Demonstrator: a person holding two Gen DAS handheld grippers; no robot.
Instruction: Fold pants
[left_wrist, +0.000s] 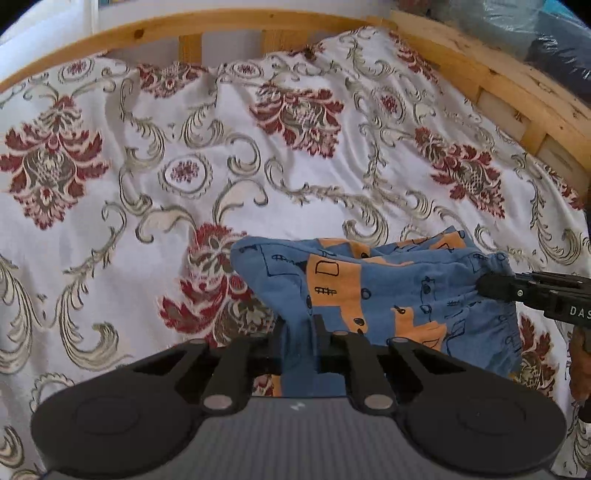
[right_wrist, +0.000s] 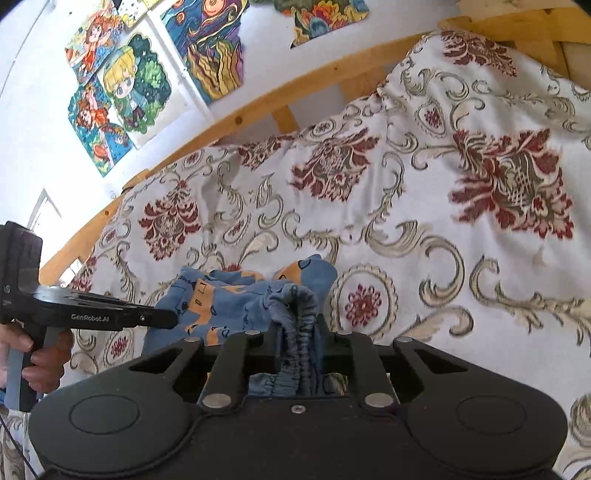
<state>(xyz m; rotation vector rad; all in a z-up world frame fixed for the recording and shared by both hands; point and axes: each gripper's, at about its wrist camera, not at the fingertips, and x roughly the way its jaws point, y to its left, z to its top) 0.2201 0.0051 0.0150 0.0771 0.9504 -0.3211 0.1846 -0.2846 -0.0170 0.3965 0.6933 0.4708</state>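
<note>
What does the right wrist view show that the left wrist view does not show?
Only the right wrist view shows the drawings on the wall, the elastic waistband between the right gripper fingers, and the hand holding the left gripper. Only the left wrist view shows the plastic-wrapped bundles behind the bed frame. Both show the blue pants gripped by both grippers on the floral bedspread.

The left gripper (left_wrist: 298, 332) has its fingers (left_wrist: 320, 328) closed on the pants (left_wrist: 388, 291). The right gripper (right_wrist: 297, 332) pinches the pants' gathered elastic edge. A bare hand (right_wrist: 40, 360) grips the left gripper's handle.
</note>
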